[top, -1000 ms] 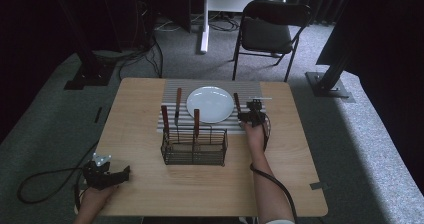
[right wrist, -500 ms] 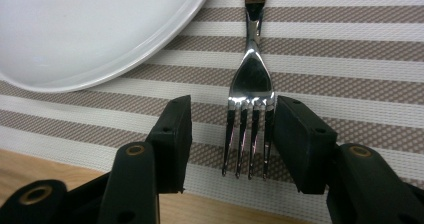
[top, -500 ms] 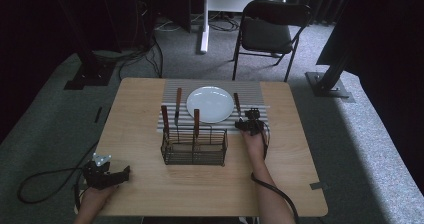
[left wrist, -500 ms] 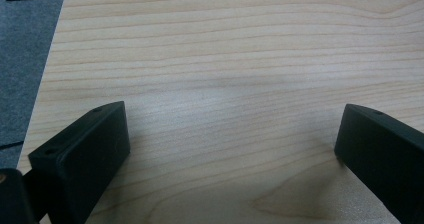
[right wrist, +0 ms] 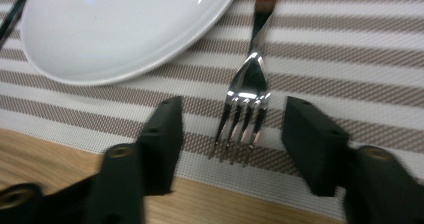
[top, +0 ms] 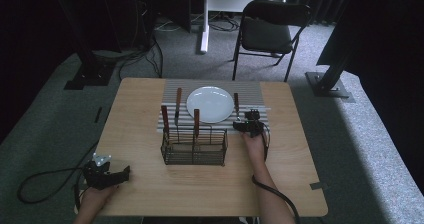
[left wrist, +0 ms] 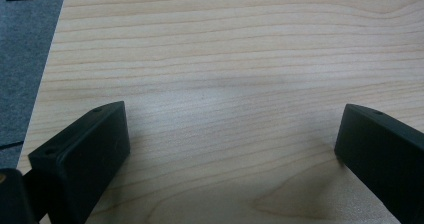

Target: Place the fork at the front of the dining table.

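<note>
- Fork (right wrist: pixel 247 109): flat on the striped mat (top: pixel 250 91), just beside the right edge of the plate (top: pixel 212 104), wooden handle away from the person, prongs toward the near edge. Set like a place setting.
- Table (top: pixel 145 109): carries the mat at its far middle, with the wire basket (top: pixel 194 146) in front of it. Brown-handled cutlery upright in the basket, probably the stock for the setting.
- Right gripper (top: pixel 247 124): low over the near end of the fork, jaws apart and just been opening. Prongs between them with a gap on both sides, so no grip. Looks like a release after laying it down.
- Left gripper (top: pixel 107 174): parked at the near left corner, well apart from the work, jaws wide and empty.
- High view: gives the whole layout and both hands.
- Right gripper view (right wrist: pixel 232 106): gives the clearance either side of the prongs and the plate rim (right wrist: pixel 125 29) close by.
- Left gripper view (left wrist: pixel 230 119): gives bare wood between its jaws.
</note>
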Action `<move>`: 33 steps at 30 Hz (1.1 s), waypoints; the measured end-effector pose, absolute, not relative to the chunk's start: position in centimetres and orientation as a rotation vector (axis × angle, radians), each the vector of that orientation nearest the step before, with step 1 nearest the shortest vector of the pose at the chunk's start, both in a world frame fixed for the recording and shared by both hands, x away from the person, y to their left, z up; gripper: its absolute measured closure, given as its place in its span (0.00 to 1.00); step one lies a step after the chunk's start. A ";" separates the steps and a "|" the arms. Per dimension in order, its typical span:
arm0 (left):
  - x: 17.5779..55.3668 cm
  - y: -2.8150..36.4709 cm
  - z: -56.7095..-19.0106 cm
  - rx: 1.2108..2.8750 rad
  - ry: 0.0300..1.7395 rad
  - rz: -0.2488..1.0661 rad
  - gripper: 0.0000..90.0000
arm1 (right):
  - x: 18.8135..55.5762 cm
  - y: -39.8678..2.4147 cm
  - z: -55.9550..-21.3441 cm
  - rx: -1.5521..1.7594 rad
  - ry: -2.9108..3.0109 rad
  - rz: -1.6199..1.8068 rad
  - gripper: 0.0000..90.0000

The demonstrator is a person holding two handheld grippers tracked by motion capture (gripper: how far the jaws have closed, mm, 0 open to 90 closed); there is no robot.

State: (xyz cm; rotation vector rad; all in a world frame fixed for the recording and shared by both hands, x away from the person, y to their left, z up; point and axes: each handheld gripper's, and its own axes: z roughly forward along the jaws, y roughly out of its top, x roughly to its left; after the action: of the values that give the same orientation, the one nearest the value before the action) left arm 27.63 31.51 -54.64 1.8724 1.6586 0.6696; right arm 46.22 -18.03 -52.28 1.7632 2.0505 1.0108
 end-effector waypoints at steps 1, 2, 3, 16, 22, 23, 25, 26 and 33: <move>27.6 31.5 -54.6 1.873 1.659 0.670 0.01 | 46.1 -18.2 -52.2 1.754 2.050 1.023 0.39; 27.6 31.5 -54.6 1.872 1.659 0.670 0.01 | 46.0 -18.3 -52.2 1.747 2.056 1.027 0.34; 27.6 31.5 -54.6 1.872 1.659 0.670 0.01 | 46.0 -18.3 -52.2 1.747 2.056 1.027 0.34; 27.6 31.5 -54.6 1.873 1.659 0.670 0.01 | 43.6 -18.8 -52.7 1.580 2.057 1.076 0.16; 27.6 31.5 -54.6 1.873 1.659 0.670 0.01 | 42.4 -19.2 -53.1 1.573 2.051 1.060 0.16; 27.6 31.5 -54.6 1.873 1.659 0.670 0.01 | 41.9 -19.4 -53.3 1.573 2.048 1.064 0.16; 27.6 31.5 -54.6 1.873 1.659 0.670 0.01 | 41.4 -19.7 -53.5 1.579 2.050 1.051 0.16; 27.6 31.5 -54.6 1.873 1.659 0.670 0.01 | 41.3 -19.8 -53.6 1.578 2.047 1.053 0.16; 27.6 31.5 -54.6 1.873 1.659 0.669 0.01 | 39.6 -21.1 -53.7 1.555 2.033 1.036 0.16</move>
State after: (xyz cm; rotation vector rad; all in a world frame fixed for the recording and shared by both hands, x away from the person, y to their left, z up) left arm 27.63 31.51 -54.63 1.8729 1.6588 0.6695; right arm 39.61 -21.14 -53.69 1.5549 2.0326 1.0365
